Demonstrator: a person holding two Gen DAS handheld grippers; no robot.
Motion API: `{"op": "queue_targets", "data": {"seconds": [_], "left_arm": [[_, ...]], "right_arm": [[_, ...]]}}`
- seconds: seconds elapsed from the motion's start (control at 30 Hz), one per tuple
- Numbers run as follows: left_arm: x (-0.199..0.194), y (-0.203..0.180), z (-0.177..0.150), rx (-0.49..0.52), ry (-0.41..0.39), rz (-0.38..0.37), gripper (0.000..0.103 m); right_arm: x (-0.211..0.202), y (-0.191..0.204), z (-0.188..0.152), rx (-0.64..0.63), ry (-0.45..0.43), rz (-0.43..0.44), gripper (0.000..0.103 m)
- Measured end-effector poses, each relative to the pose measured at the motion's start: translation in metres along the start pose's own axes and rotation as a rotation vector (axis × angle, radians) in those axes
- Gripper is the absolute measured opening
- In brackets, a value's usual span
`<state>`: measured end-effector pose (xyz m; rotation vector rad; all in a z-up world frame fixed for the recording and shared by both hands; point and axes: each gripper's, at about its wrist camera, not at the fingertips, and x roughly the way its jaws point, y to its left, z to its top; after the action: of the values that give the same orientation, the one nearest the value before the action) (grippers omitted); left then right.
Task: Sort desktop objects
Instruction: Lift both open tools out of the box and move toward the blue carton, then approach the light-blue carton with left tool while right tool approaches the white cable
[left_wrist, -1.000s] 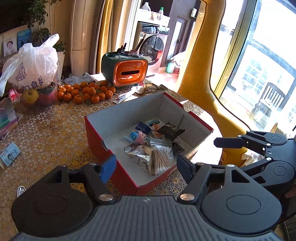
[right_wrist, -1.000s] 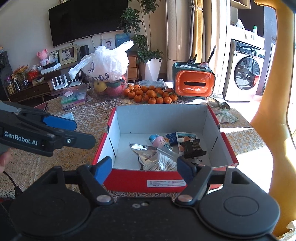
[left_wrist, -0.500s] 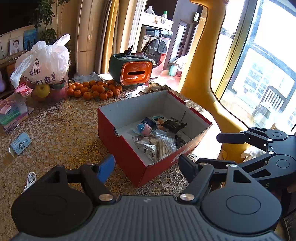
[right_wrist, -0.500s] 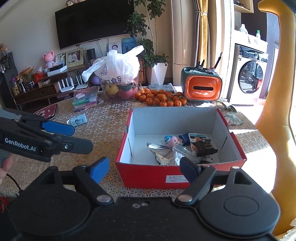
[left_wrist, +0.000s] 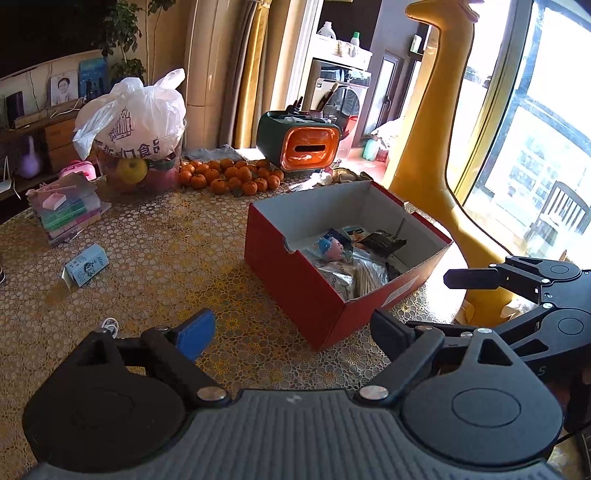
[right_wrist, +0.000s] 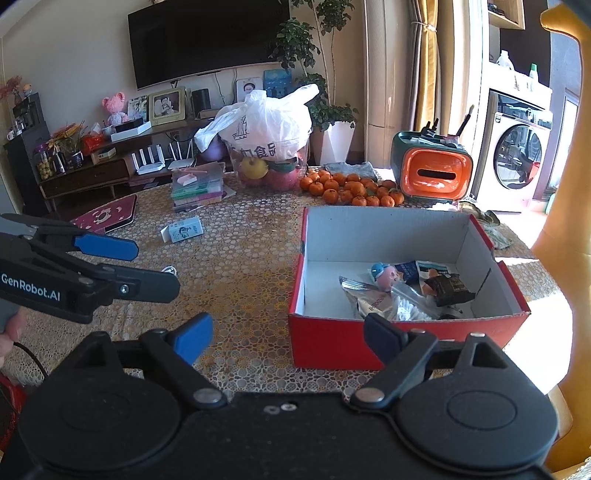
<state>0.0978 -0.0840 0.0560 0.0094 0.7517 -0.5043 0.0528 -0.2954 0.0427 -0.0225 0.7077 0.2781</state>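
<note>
Nearest to you, both grippers hang over the patterned bench (left_wrist: 177, 258) with nothing in them. Your left gripper (left_wrist: 291, 328) fills the bottom of the left wrist view, fingers spread wide, blue pad on one side and dark pad on the other. Your right gripper (right_wrist: 288, 334) looks the same at the bottom of the right wrist view, spread wide and empty. Each one also shows up in the other's camera: the right one pokes in at the right edge of the left view, the left one at the left edge of the right view.

Just past the fingertips sits the red cardboard box (right_wrist: 332, 339), right of centre in the right view, open on top. Inside it you've got a little pink and blue toy figure (right_wrist: 384, 275), a silver foil packet (right_wrist: 365, 299), a dark wrapper (right_wrist: 448, 290) and a bundle of cotton swabs (left_wrist: 367, 278), all piled toward the near end.

Left of the box, well apart from it, a small light blue carton (right_wrist: 183, 229) lies on its side on the bench, and a white cable end (left_wrist: 110, 325) lies nearer to you.

Further back: a stack of pastel books (right_wrist: 197, 186), a white plastic bag over fruit (right_wrist: 264, 127), a heap of tangerines (right_wrist: 349, 188), and the orange and green tissue holder (right_wrist: 432, 170) at upper right.
</note>
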Motion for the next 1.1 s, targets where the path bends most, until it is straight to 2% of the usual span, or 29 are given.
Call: {"op": "queue_targets", "data": {"seconds": [0.03,0.2,0.27,0.63,1.1], "left_arm": [[-0.001,0.004,-0.003,-0.006,0.003,0.01,0.098],[-0.011,0.025,-0.013,-0.04,0.003,0.038,0.099],[-0.013,0.034,-0.017,-0.058,0.007,0.042,0.103],[-0.027,0.074,-0.036,-0.101,0.006,0.103,0.103],[-0.025,0.129,-0.04,-0.145,-0.002,0.169,0.103]], "right_arm": [[0.002,0.004,0.0,-0.002,0.002,0.006,0.089],[0.009,0.024,0.0,-0.014,0.012,0.027,0.089],[0.012,0.03,0.0,-0.014,0.016,0.039,0.089],[0.035,0.068,-0.002,-0.039,0.053,0.085,0.089],[0.077,0.112,0.0,-0.091,0.094,0.158,0.089]]}}
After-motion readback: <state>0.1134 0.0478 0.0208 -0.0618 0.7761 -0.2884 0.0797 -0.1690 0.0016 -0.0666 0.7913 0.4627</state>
